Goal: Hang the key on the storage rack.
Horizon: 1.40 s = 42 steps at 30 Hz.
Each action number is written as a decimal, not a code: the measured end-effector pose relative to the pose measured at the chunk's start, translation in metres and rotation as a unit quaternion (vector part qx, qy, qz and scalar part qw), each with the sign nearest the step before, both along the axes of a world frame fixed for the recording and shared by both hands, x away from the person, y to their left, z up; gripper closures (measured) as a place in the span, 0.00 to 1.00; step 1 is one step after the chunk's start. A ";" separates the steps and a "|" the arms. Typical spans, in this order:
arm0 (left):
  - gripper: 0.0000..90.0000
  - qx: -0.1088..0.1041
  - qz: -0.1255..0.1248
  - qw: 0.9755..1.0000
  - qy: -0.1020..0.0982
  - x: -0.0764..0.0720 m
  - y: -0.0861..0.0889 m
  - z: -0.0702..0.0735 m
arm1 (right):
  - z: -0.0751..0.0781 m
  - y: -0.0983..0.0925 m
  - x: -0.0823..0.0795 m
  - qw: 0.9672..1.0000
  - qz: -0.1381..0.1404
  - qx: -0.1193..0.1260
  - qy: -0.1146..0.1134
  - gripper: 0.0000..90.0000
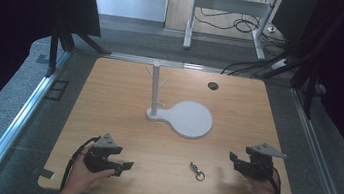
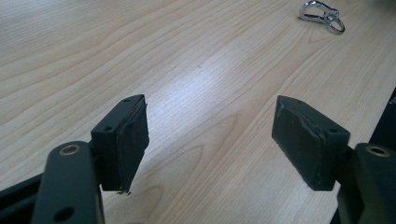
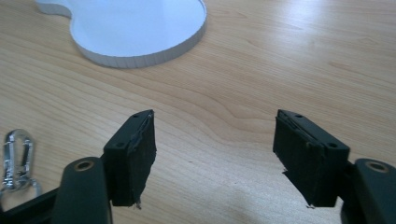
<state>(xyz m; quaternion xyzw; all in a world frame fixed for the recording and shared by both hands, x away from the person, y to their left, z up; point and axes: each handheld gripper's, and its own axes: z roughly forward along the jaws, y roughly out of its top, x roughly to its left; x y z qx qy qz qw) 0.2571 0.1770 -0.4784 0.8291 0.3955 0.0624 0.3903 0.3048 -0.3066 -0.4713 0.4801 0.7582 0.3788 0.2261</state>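
A small silver snap-hook clip with a key ring [image 1: 196, 171] lies flat on the wooden bench [image 1: 119, 100], close to the near edge and a little right of its middle. In the left gripper view the clip [image 2: 321, 14] shows shiny metal, an oval hook body with a round ring joined at one end; in the right gripper view its hook end [image 3: 17, 158] sits at the left border, lying on the wood.

Farther back, around the middle of the bench, stands a white stand [image 1: 156, 89]: an upright post with short side pegs rising from a flat white base [image 1: 189, 119] that widens into a round disc. The disc's edge [image 3: 140, 59] appears ahead of the right jaws.

The left gripper [image 1: 120, 167] is held in a hand [image 1: 80, 175] near the near-left corner, jaws spread wide with bare wood between them, gripping nothing [image 2: 210, 140]. The right gripper [image 1: 234, 162], held in the other hand [image 1: 266, 190] near the near-right corner, is likewise spread wide and empty [image 3: 215, 154]. The clip lies between the two grippers, apart from both.

A dark round hole [image 1: 213, 86] sits near the far edge of the bench.
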 end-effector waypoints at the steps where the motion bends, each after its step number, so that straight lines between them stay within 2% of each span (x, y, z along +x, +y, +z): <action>1: 0.31 -0.001 0.000 1.000 0.000 0.000 0.000 0.000 | 0.000 0.000 0.000 1.000 0.002 0.004 -0.002 0.36; 3: 0.31 -0.001 -0.003 1.000 -0.002 -0.001 0.000 0.002 | 0.001 -0.001 -0.001 1.000 0.009 0.003 0.000 0.38; 5: 0.31 -0.003 -0.005 1.000 -0.004 -0.002 -0.001 0.003 | 0.002 -0.001 -0.004 1.000 0.012 -0.006 -0.009 0.42; 8: 0.31 0.000 -0.006 1.000 -0.004 -0.002 -0.003 0.003 | 0.004 -0.002 -0.005 1.000 0.014 -0.005 -0.016 0.43; 13: 0.31 0.001 -0.008 1.000 -0.001 -0.002 -0.003 0.002 | 0.005 -0.002 -0.005 1.000 0.019 -0.009 -0.008 0.43; 16: 0.31 0.003 -0.007 1.000 -0.001 -0.002 0.000 0.004 | 0.006 -0.003 -0.005 1.000 0.024 -0.012 -0.009 0.52; 18: 0.31 0.000 -0.005 1.000 -0.001 -0.002 0.001 0.005 | 0.007 -0.004 -0.005 0.999 0.030 -0.009 -0.007 0.53; 20: 0.31 -0.004 -0.002 1.000 -0.001 -0.002 0.004 0.006 | 0.009 -0.005 -0.002 0.999 0.038 -0.013 0.006 0.54; 26: 0.31 -0.004 -0.002 1.000 0.001 -0.002 0.003 0.005 | 0.010 -0.004 0.002 0.998 0.051 -0.015 0.025 0.52; 31: 0.31 -0.009 -0.001 1.000 0.000 -0.002 0.006 0.006 | 0.018 0.000 0.006 0.997 0.064 -0.024 0.042 0.52; 38: 0.31 -0.012 0.001 1.000 -0.002 -0.003 0.009 0.009 | 0.030 0.012 0.010 0.994 0.078 -0.049 0.062 0.52; 42: 0.31 -0.012 0.000 1.000 0.000 -0.002 0.011 0.009 | 0.038 0.021 0.014 0.991 0.090 -0.074 0.072 0.53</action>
